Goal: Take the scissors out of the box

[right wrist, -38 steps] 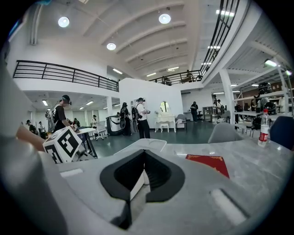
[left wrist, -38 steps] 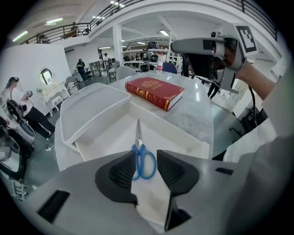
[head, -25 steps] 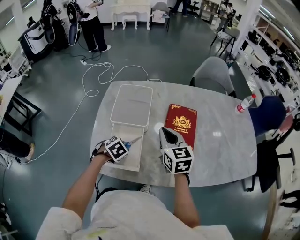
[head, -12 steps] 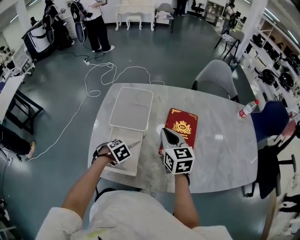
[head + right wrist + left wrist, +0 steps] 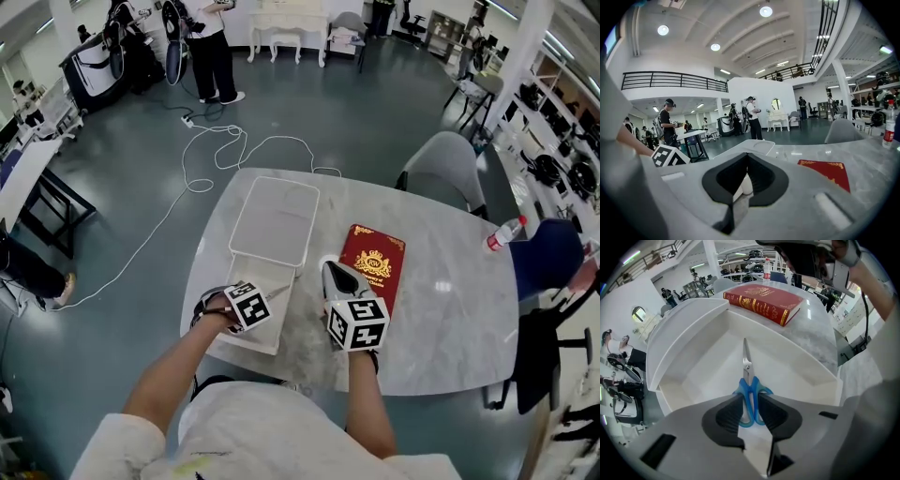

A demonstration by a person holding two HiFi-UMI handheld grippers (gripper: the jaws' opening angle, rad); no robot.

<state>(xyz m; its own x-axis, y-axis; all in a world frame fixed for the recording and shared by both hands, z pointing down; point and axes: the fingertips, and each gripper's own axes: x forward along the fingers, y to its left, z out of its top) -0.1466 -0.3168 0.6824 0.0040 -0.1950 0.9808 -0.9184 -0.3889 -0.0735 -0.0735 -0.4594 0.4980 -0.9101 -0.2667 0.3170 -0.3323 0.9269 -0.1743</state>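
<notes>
The open white box [image 5: 242, 340] lies at the table's near left, its lid [image 5: 275, 218] laid back behind it. The blue-handled scissors [image 5: 749, 391] point away from me over the box's floor [image 5: 703, 371]. My left gripper [image 5: 750, 412] is shut on their handles, and in the head view the blades [image 5: 278, 292] stick out ahead of it [image 5: 262, 300]. I cannot tell whether the scissors touch the floor of the box. My right gripper [image 5: 336, 274] sits on the table between the box and a red book [image 5: 373, 270], shut with nothing in it [image 5: 744, 183].
The red book [image 5: 764, 303] lies just right of the box. A water bottle [image 5: 504, 233] stands at the table's far right edge. A grey chair [image 5: 444, 161] and a blue one [image 5: 546, 253] stand by the table. A white cable [image 5: 202, 155] runs over the floor.
The head camera has shifted a little. Both grippers stay about where they were, the left one still closed on the scissors' handles.
</notes>
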